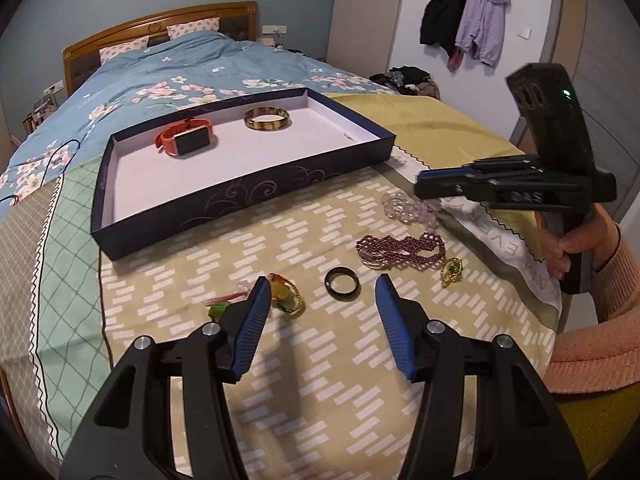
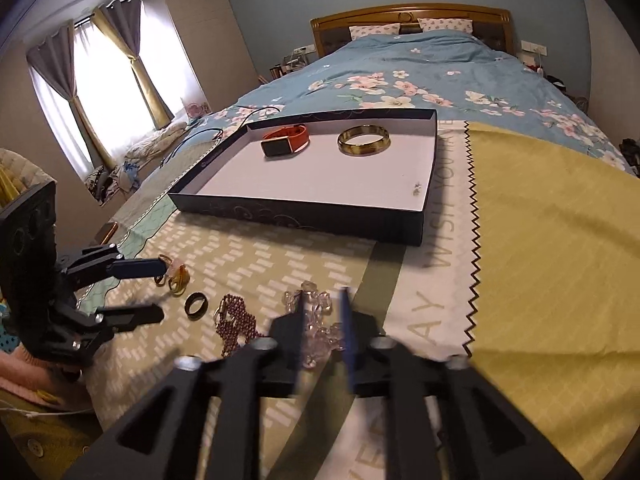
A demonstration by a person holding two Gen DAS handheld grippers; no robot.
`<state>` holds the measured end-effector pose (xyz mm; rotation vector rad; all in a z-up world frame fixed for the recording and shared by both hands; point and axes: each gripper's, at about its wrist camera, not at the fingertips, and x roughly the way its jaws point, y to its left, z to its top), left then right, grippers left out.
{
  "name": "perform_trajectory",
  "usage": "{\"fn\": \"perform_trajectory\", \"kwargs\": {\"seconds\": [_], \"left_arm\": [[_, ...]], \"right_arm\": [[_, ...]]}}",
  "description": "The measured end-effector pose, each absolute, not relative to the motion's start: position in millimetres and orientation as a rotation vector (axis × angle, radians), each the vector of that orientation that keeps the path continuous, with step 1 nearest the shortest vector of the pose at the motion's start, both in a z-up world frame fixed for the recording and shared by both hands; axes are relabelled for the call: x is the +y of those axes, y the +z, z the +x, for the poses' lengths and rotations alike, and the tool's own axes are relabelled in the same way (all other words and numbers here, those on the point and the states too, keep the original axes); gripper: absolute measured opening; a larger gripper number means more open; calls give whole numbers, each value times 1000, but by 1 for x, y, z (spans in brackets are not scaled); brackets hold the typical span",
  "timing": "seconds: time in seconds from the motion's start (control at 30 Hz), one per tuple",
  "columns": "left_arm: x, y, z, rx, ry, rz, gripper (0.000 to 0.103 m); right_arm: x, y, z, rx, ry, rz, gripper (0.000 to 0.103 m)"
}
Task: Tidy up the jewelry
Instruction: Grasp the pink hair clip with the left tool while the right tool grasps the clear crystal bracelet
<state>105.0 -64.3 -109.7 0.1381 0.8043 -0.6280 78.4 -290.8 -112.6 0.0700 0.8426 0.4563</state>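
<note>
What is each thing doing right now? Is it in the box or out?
Box: open, no lid.
Watch: in the box.
Gold bangle: in the box.
Black ring: out, on the bedspread.
Purple beads: out, untouched.
Clear beads: between the right gripper's fingers.
Left gripper: open, empty.

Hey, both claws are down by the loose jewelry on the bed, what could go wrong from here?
1. The right claw straddles the clear bead bracelet, which lies close to the purple bead necklace; lifting might snag both.
2. The black ring lies flat on soft bedding, so the open left claw could push it down or flick it away.
</note>
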Motion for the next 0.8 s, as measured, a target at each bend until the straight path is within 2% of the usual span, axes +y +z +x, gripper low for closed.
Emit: {"fn": "perform_trajectory", "kwargs": {"seconds": [0.07, 0.53, 0.8], "left_arm": [[-59, -111, 107, 808, -618, 124, 54], [-29, -117, 118, 836, -528, 107, 52], [-31, -119, 128, 858, -516, 106, 41]], "right_arm": [[-291, -113, 74, 840, 463, 55, 38], [-288, -122, 69, 854, 451, 23, 38], [-287, -122, 68, 852, 444, 17, 38]]}}
